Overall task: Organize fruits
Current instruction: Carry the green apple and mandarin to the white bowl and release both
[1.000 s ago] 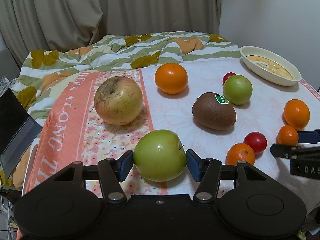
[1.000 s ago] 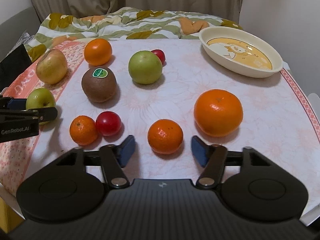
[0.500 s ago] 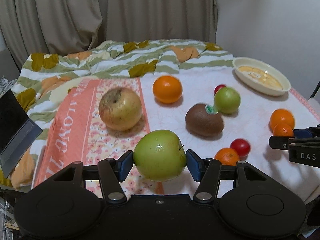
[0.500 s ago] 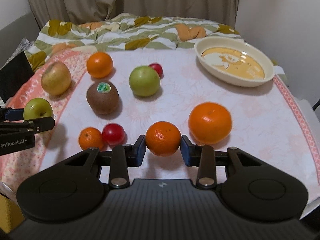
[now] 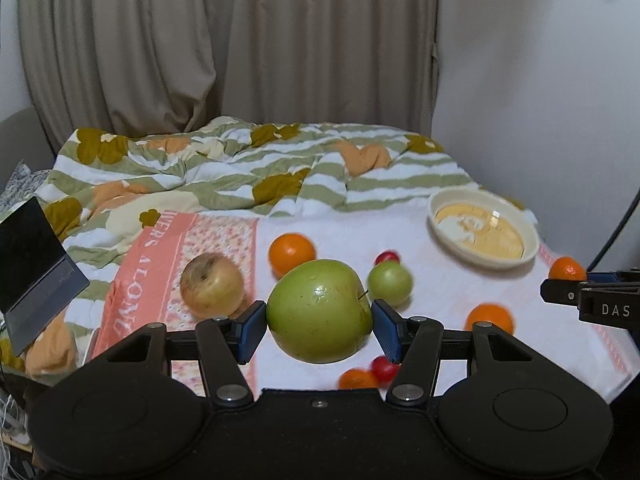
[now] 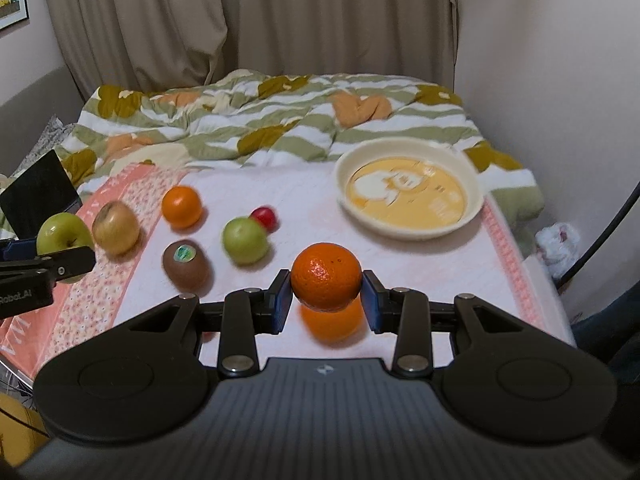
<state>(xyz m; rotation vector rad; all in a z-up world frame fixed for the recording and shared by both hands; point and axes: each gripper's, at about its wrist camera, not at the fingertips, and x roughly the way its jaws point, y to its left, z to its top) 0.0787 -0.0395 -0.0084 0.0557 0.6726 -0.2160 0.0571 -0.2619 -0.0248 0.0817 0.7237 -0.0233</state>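
Two tools, both full: my left tool (image 5: 319,322) pinches a large green apple (image 5: 318,310), and my right tool (image 6: 325,300) is clamped on a small orange mandarin (image 6: 326,276), both raised above the white cloth-covered table (image 6: 312,196). Left of the cream oval dish (image 6: 408,196) lie one yellow-brown apple (image 6: 116,227), one orange (image 6: 181,206), one small green apple (image 6: 245,240), one brown stickered kiwi (image 6: 186,266) and one red cherry tomato (image 6: 265,218). A second orange (image 6: 332,322) sits nearer me than the dish.
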